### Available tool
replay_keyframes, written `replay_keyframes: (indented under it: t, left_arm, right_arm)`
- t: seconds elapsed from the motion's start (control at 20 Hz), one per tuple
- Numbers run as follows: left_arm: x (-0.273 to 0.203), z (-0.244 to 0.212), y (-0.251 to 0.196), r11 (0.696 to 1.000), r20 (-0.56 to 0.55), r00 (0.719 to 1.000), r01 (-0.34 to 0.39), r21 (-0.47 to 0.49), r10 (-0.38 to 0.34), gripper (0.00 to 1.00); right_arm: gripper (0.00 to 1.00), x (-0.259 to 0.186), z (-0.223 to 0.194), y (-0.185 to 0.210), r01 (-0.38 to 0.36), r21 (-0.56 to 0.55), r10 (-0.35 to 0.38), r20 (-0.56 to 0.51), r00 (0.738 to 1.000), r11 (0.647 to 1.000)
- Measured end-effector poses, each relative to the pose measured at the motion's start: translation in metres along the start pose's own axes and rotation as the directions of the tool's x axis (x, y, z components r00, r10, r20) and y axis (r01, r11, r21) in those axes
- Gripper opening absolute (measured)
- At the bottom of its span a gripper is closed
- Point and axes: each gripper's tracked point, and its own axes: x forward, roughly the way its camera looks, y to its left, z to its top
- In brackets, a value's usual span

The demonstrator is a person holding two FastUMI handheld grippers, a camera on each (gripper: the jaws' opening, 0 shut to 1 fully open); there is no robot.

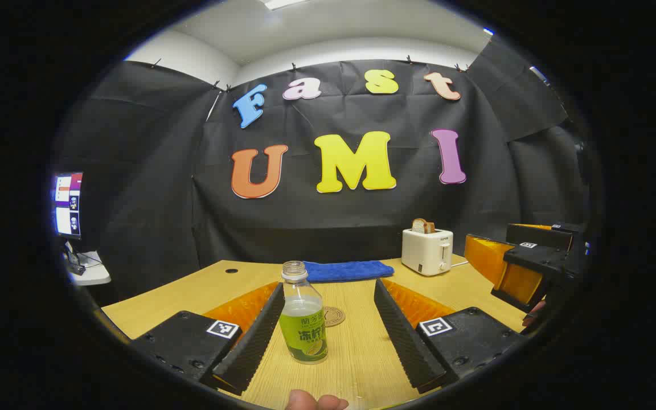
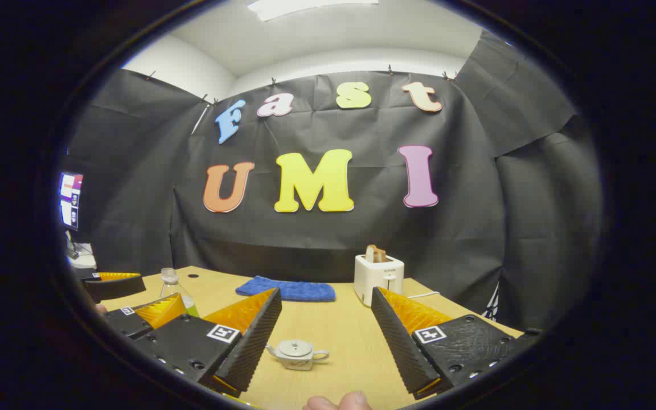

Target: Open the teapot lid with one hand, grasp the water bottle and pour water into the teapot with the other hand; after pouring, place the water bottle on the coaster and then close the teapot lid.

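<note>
We see the left gripper point(image 1: 328, 336) with fingers spread wide, the water bottle point(image 1: 303, 319) standing upright on the counter point(image 1: 362, 364) between them, closer to the left finger, nothing gripped. The coaster point(image 1: 333, 316) lies just behind the bottle, partly hidden by it. The right gripper point(image 2: 325, 341) also has fingers wide apart and empty, with the teapot point(image 2: 296, 354) sitting on the counter between and ahead of them, lid still on (spout side toward the left finger). A blue towel point(image 2: 286, 289) and a toaster point(image 2: 378, 274) sit farther back, well apart from the task things.

We judge the task as barely begun: lid not lifted, bottle not grasped.

Risks from here: the bottle sits off-centre, so closing the fingers could shove or tip it before both sides bite. The lid knob looks tiny, so the right fingers could slip off or drag the whole pot. We cannot tell whether the bottle cap is on tight or loose, which matters for pouring.
</note>
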Motion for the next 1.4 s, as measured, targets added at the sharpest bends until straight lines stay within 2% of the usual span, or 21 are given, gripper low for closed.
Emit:
replay_keyframes:
  t: [0.05,0.45,1.05,1.2,1.4]
  left_arm:
    - [0.000,0.000,0.003,1.000,-0.003,1.000,-0.007,-0.004,0.007,0.99]
    - [-0.001,0.001,0.009,0.999,-0.016,1.000,-0.014,-0.049,0.014,0.99]
    - [-0.001,-0.002,0.014,0.999,-0.031,0.999,-0.029,-0.022,0.028,0.99]
    - [-0.003,-0.003,0.015,0.999,-0.034,0.999,-0.033,-0.013,0.032,0.99]
    - [-0.002,-0.002,0.017,0.999,-0.039,0.998,-0.043,-0.018,0.042,0.99]
  right_arm:
    - [0.95,0.000,0.000,0.000,-0.004,0.000,0.004,0.002,1.000,1.000]
    - [0.97,0.001,-0.001,0.002,-0.018,-0.004,0.018,-0.004,1.000,1.000]
    - [0.95,0.003,-0.011,0.004,-0.024,0.000,0.024,-0.050,0.998,1.000]
    - [0.97,0.003,-0.010,0.007,-0.040,0.002,0.040,-0.058,0.998,0.999]
    - [0.95,0.004,-0.016,0.008,-0.057,-0.005,0.056,-0.092,0.994,0.998]
